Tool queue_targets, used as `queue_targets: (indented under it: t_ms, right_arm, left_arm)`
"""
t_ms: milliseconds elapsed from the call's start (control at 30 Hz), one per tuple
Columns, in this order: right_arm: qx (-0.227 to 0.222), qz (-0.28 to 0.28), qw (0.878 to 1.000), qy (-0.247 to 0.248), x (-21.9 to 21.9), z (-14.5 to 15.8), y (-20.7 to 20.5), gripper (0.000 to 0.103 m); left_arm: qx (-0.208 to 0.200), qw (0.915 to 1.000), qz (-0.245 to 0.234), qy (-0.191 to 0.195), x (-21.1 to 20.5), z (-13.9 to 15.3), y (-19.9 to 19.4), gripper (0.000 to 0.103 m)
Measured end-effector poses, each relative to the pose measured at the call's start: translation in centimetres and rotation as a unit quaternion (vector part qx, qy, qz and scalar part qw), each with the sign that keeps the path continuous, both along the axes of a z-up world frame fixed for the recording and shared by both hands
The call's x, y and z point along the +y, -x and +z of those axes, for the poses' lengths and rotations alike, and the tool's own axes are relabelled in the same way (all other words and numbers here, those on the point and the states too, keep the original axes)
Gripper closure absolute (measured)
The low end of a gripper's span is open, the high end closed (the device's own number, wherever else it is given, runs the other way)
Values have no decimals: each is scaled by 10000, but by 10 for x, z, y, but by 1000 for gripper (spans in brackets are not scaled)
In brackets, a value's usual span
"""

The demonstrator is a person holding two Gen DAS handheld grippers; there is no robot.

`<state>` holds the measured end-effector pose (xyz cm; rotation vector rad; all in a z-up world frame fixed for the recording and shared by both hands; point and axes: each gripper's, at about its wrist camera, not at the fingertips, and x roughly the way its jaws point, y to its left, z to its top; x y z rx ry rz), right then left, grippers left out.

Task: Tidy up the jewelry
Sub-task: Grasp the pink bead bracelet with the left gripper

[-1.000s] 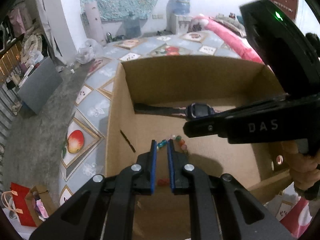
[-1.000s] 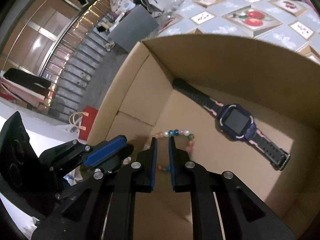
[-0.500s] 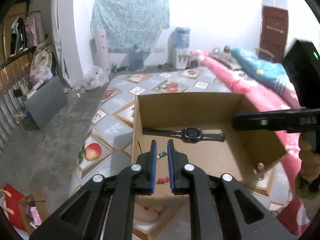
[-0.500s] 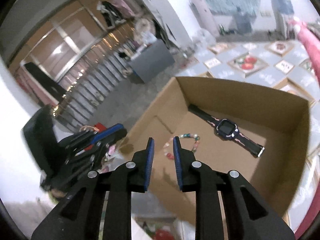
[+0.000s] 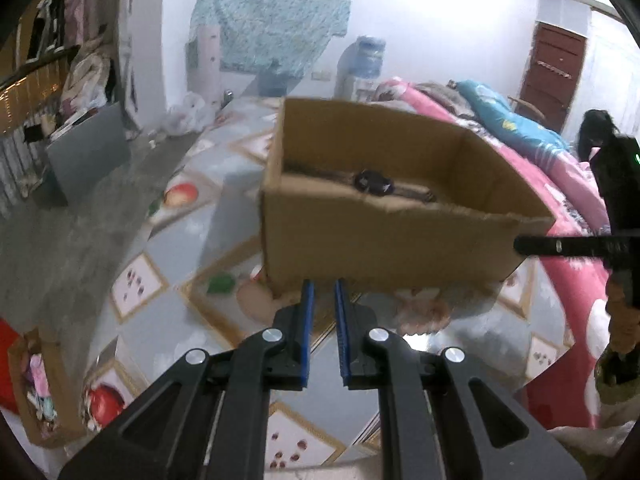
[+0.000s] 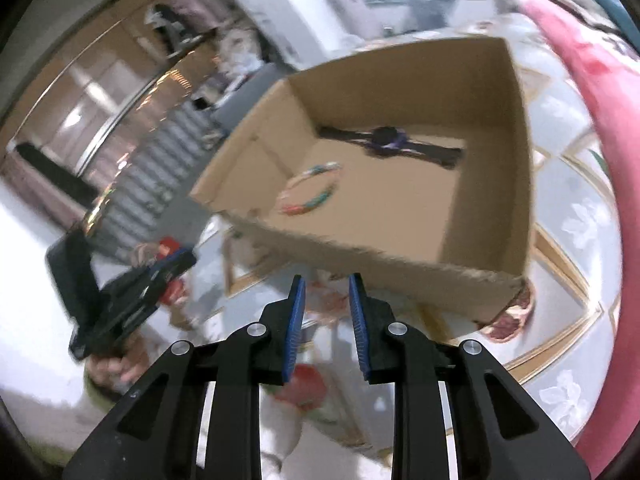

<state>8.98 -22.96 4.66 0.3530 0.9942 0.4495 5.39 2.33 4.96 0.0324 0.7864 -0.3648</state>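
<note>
Left wrist view shows the left gripper (image 5: 322, 284) empty, its blue pads (image 5: 307, 320) parted by a narrow gap, poised just short of the near wall of a cardboard box (image 5: 384, 248) that stands on the fruit-patterned mat (image 5: 188, 216). A watch (image 5: 374, 183) lies inside toward the far wall. The right gripper (image 5: 520, 245) reaches in from 3 o'clock beside the box's right corner. In the right wrist view the right gripper (image 6: 326, 284) is released, holding nothing, outside the box (image 6: 400, 264). The bead bracelet (image 6: 310, 194) rests on the box floor at 7 o'clock from the watch (image 6: 386, 140). The left gripper (image 6: 176, 264) sits at 9 o'clock.
</note>
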Motion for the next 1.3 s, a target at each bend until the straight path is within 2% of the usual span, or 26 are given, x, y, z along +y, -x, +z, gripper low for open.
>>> queue_targets:
  t_ms: [67,133,267,367,500,567,633,833,1033,1300]
  right_arm:
    - [185,-149,9989,-408,-7,-4,-7,80]
    - [171,-329,9979,-522,-10,-6,-11,80]
    - [133,-736,9948,-689,-13,-12,-10,80]
    - [80,-834,9939,-716,-14,-11,3,79]
    - [5,-763,9956,-539,-13,-19,24,71]
    - [27,-716,9968,-356,-13,-25,30,64]
    - [57,-627,9978,-189,-14,-35,33,61]
    - [143,-357,9992,-118,-17,-60,28,61]
    - [112,-1,9998,-168,-18,-76,30,61]
    - [-28,83,9992,-398,-29,-74,37,61]
  left_arm:
    - [-2,10000,51,-17,3,-6,6,93]
    - [-43,10000,23,-54,4,-10,12,93]
    - [-53,9994,-329,-99,-8,-20,26,93]
    - [-52,9971,-761,-79,-21,-25,36,93]
    - [-76,9911,-1325,-105,-47,-31,42,91]
    - [-85,9876,-1552,-227,-63,-36,40,84]
    - [-55,9846,-1715,-333,-77,-41,36,83]
    - [50,9761,-2032,-769,-112,-56,11,83]
    - [127,9672,-2228,-1210,-129,-64,0,83]
    - [213,9613,-2263,-1556,-139,-67,-5,82]
